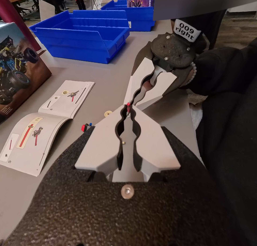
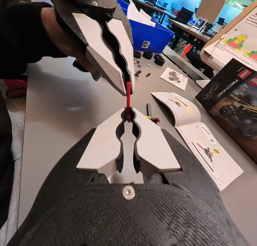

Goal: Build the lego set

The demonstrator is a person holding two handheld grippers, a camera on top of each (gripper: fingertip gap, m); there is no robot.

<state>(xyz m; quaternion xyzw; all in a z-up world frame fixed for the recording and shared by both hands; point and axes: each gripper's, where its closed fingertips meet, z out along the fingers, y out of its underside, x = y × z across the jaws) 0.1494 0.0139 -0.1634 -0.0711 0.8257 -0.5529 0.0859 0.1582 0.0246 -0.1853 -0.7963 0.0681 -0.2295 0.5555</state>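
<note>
A thin red axle (image 2: 128, 99) is held in the air between both grippers, above the grey table (image 2: 69, 128). My right gripper (image 2: 128, 110) is shut on its lower end, where a small dark part sits between the jaws. My left gripper (image 2: 128, 91) comes in from the upper left and is shut on the axle's upper end. In the left wrist view, the axle (image 1: 128, 106) shows as a short red tip between the left gripper's (image 1: 128, 107) closed tips, and the right gripper (image 1: 133, 102) meets it from the upper right.
An open instruction booklet (image 1: 45, 121) (image 2: 194, 128) lies beside the set's box (image 1: 18, 72) (image 2: 236, 100). A tan gear (image 1: 108, 113), a small red-black-blue assembly (image 1: 86, 126) (image 2: 153, 119), a black axle (image 2: 149, 108), black tyres (image 2: 147, 54) and blue bins (image 1: 83, 35) are on the table. My two grippers' fingertips are within a few centimetres of each other.
</note>
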